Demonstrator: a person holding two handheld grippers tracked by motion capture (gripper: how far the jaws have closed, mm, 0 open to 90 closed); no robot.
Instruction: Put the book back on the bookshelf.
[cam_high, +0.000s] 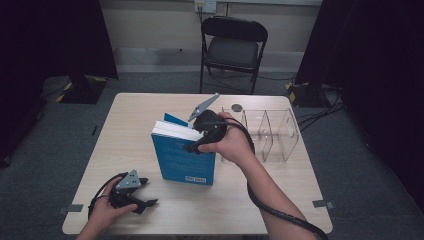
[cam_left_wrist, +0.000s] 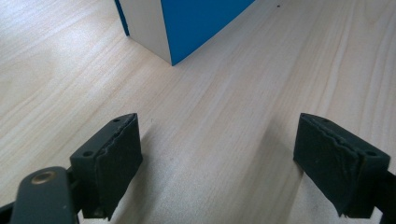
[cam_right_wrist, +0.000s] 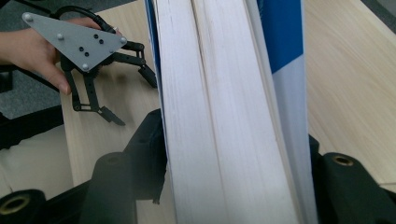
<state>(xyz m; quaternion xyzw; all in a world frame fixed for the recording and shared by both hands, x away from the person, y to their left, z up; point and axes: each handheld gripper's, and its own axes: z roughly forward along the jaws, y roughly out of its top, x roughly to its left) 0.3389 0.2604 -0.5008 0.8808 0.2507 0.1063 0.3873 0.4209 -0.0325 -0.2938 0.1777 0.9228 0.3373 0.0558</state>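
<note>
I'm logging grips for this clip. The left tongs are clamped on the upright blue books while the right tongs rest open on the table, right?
No, the sides are swapped. The right tongs hold the upright blue books, as the right gripper view shows; the left tongs rest open on the table, as the left gripper view shows.

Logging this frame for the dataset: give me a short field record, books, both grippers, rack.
books: two blue books upright mid-table
right gripper: at the books' top edge, jaws around the page block; pad contact unclear
left gripper: open, nothing between jaws, low over the table near its front left
rack: clear divided rack right of the books
</note>
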